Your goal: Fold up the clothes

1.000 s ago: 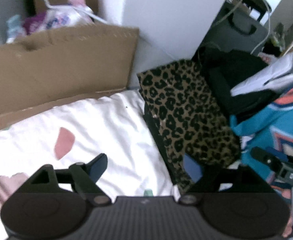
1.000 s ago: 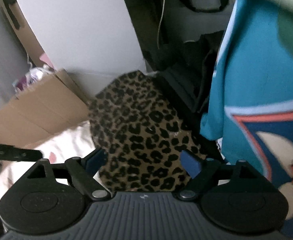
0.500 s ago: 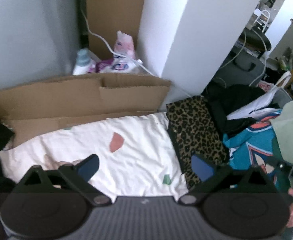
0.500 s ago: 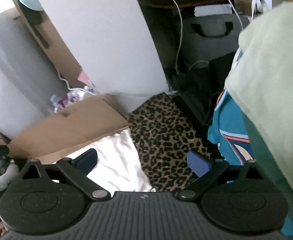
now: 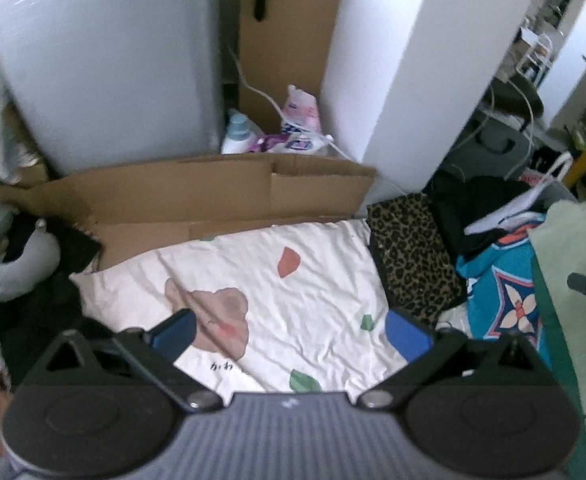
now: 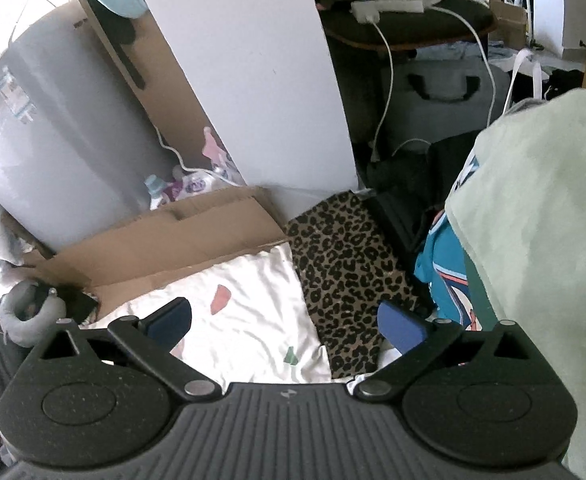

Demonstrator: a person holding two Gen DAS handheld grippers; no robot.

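A folded leopard-print garment (image 5: 413, 256) (image 6: 349, 276) lies flat at the right edge of a white sheet (image 5: 273, 292) (image 6: 245, 312) printed with a bear and leaves. Right of it sit black clothes (image 5: 469, 208) and a teal patterned garment (image 5: 501, 280) (image 6: 441, 276). A pale green cloth (image 5: 573, 248) (image 6: 541, 220) fills the right side close to the cameras. My left gripper (image 5: 291, 332) hangs open high over the sheet, holding nothing. My right gripper (image 6: 285, 322) is open too, well above the sheet and the leopard garment, with nothing between its fingers.
Flattened cardboard (image 5: 213, 196) lines the sheet's far edge. Behind it stand a grey appliance (image 5: 105, 68), a white pillar (image 5: 405, 60) and a detergent bottle (image 5: 237, 132). A grey neck pillow (image 5: 13, 264) lies left. A grey suitcase (image 6: 445, 92) and white cables (image 6: 389, 80) are at the back right.
Both grippers have risen well away from the leopard garment and the sheet, and their jaws have spread wider. Much more of the room shows now.
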